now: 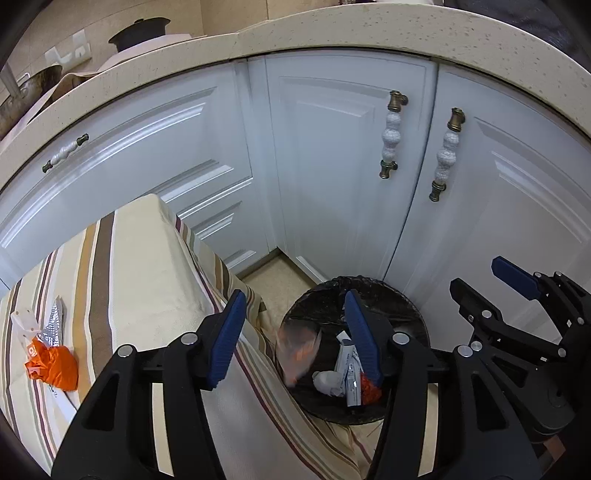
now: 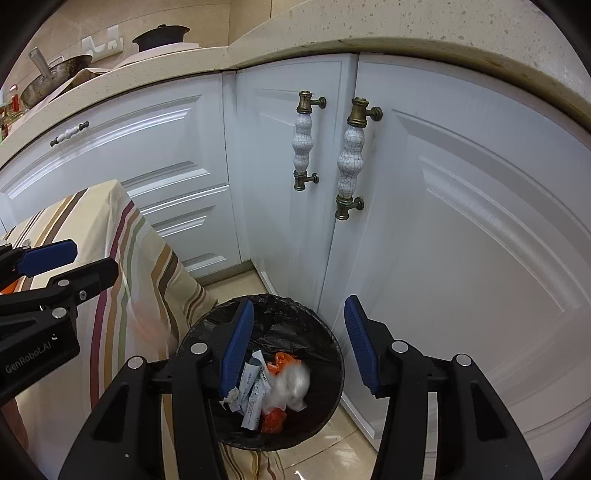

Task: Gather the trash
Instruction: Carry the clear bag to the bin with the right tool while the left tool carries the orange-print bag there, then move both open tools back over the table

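A round trash bin [image 1: 325, 295] with a black liner stands on the floor beside the striped table. It holds white sachets [image 1: 349, 373], a crumpled tissue and orange scraps. My left gripper [image 1: 294, 299] is open above the bin's left rim. A blurred orange-and-clear wrapper [image 1: 299, 350] is below its jaws, touching neither pad. My right gripper [image 2: 300, 302] is open over the bin [image 2: 295, 325], with a blurred clear plastic ball [image 2: 295, 384] beneath it among the trash. An orange wrapper [image 1: 53, 365], a silver foil piece [image 1: 55, 321] and a white strip [image 1: 24, 325] lie on the table.
The table's striped cloth [image 1: 140, 280] hangs down against the bin's left side. White cabinet doors [image 1: 332, 184] with ceramic handles stand right behind the bin. A speckled countertop [image 1: 369, 33] above them carries pots at the far left. Each gripper shows in the other's view.
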Tool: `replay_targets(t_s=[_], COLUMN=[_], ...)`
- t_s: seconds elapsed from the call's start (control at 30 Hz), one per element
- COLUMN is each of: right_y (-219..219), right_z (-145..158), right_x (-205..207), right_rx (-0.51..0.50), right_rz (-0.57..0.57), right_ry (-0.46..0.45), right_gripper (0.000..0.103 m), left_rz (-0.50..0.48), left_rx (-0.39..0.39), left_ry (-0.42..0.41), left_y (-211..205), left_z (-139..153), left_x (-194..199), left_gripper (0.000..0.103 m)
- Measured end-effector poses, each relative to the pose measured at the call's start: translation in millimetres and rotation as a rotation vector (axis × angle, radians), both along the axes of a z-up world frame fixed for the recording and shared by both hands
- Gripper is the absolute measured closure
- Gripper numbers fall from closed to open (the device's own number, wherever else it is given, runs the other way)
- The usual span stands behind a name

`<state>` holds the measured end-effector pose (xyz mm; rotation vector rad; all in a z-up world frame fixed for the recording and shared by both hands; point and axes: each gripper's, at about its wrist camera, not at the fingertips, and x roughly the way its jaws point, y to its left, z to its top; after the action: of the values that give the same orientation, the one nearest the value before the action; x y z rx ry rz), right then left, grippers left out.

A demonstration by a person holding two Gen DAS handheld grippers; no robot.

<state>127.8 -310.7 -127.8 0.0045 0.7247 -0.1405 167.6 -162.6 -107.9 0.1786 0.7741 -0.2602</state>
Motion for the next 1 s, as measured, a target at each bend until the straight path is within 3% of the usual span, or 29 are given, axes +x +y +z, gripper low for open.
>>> replay_targets(t_s=[0.13, 0.57, 1.0], right_y=[5.5, 40.4, 154.9], right_z=[3.1, 35.2, 58.7], right_x=[-1.4, -14.2, -3.4], right_rx=[-0.001, 0.022, 0.076], right_rz=[0.008, 0.065, 0.322], right_ry=[-0.004, -0.055, -0.08], right_gripper=[0.051, 0.048, 0.048], left_rz=[0.014, 0.068, 0.313], left_rx=[-0.023, -0.065, -0.047], left_ry=[-0.004, -0.058, -0.097], left_y=[9.8, 56.6, 190.5], left_z=[4.1, 34.6, 57.1], left_x=[-1.4, -24.9, -66.0], left_gripper=[0.041, 0.04, 0.039])
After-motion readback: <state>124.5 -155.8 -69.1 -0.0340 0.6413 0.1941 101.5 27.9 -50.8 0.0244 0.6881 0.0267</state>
